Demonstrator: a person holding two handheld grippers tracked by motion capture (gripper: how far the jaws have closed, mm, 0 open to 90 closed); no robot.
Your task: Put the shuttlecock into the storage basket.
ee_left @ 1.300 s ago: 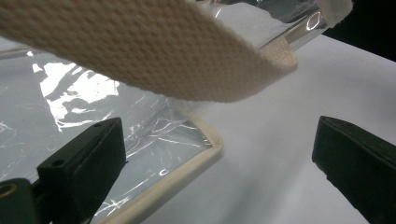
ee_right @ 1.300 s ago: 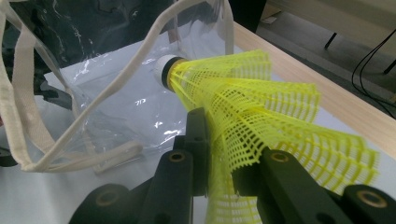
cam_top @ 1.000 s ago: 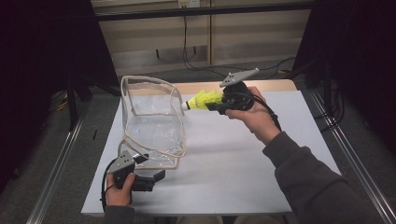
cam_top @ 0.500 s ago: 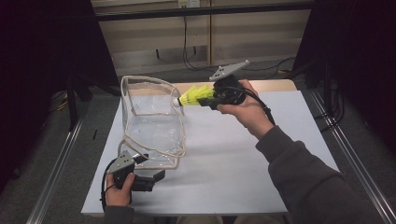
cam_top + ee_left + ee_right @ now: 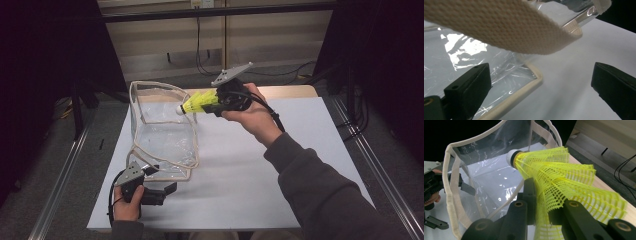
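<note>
While raised, right gripper (image 5: 212, 104) pinches shuttlecock (image 5: 196, 104) over bag (image 5: 162, 132).

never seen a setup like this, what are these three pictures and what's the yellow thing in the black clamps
No robot here: a person sits at a table and holds a hand-held two-jaw gripper in each hand. The high view looks down from above the person's side of the white table. The other two pictures come from cameras riding on each gripper, looking along its black jaws.

The right gripper is shut on a yellow shuttlecock, squeezing its mesh skirt, with the white tip pointing at the open mouth of a clear plastic bag trimmed in cream webbing. The bag stands on the table, and the shuttlecock is in the air beside its rim.

The left gripper rests low by the bag's near corner with its jaws open. Its own view shows the bag's strap passing above them.
</note>
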